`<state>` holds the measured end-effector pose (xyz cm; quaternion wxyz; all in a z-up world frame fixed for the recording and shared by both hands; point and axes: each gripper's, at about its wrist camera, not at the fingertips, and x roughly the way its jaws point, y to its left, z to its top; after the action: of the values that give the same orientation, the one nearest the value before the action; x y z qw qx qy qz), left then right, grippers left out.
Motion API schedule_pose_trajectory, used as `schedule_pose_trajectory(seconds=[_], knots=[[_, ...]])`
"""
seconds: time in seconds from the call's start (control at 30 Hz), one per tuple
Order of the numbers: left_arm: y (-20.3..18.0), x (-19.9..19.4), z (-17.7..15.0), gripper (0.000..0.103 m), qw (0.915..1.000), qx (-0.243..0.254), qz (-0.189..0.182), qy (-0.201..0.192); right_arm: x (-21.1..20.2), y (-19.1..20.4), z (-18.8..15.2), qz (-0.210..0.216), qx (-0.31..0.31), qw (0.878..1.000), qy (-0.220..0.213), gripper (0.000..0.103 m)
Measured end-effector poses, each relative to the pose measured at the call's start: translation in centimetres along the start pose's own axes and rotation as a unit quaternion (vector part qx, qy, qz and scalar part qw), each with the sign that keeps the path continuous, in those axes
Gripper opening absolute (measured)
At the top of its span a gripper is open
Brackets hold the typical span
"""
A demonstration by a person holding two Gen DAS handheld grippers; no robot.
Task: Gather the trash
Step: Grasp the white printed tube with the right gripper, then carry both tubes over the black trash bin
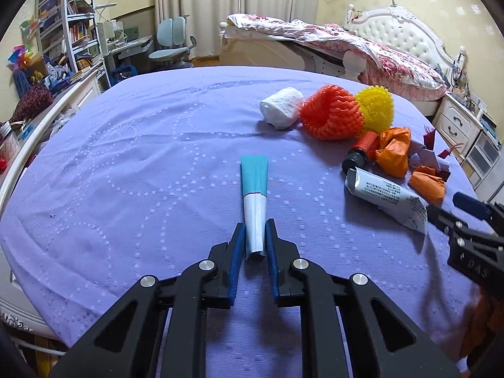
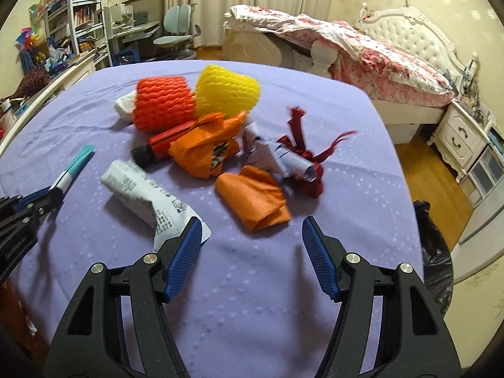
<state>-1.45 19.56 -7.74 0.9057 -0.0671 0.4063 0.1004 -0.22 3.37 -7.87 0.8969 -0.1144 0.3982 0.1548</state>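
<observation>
The teal-and-white tube [image 1: 255,208] is clamped at its white end between the left tongs [image 1: 255,236] for removal as trash, while the right tongs [image 2: 252,245] are held apart just short of the orange wrapper [image 2: 255,201] ahead.

On the tabletop [image 2: 346,119], take the squeezed tube [image 2: 148,195] as the mark: the flat tube [image 1: 255,195] lies to its left, the small bottle [image 2: 157,148] just behind it. Two foam nets [image 2: 195,100] and a tissue roll [image 1: 282,107] lie farther behind. Crumpled paper wads [image 2: 252,201] and a ribboned scroll [image 2: 299,163] lie to its right.
</observation>
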Motion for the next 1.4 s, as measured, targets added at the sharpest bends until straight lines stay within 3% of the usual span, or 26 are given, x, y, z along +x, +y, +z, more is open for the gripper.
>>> schedule_pose_trajectory(seconds=[0.4, 0.73, 0.93, 1.4], knots=[[1.9, -0.3, -0.4, 0.016, 0.9997, -0.014, 0.016, -0.009, -2.2, 2.9, -0.1, 0.028, -0.026, 0.999, -0.022, 0.065], [3.0, -0.2, -0.6, 0.016, 0.9993, -0.017, 0.029, -0.015, -0.5, 5.8, 1.7, 0.069, -0.054, 0.996, -0.017, 0.064], [2.8, -0.4, -0.8, 0.016, 0.9995, -0.014, 0.022, -0.019, 1.1, 6.5, 1.8, 0.076, -0.061, 0.995, 0.01, 0.041], [0.6, -1.4, -1.1, 0.015, 0.9994, -0.006, -0.012, -0.031, -1.4, 4.2, 0.0, 0.083, -0.026, 0.996, -0.013, 0.032]])
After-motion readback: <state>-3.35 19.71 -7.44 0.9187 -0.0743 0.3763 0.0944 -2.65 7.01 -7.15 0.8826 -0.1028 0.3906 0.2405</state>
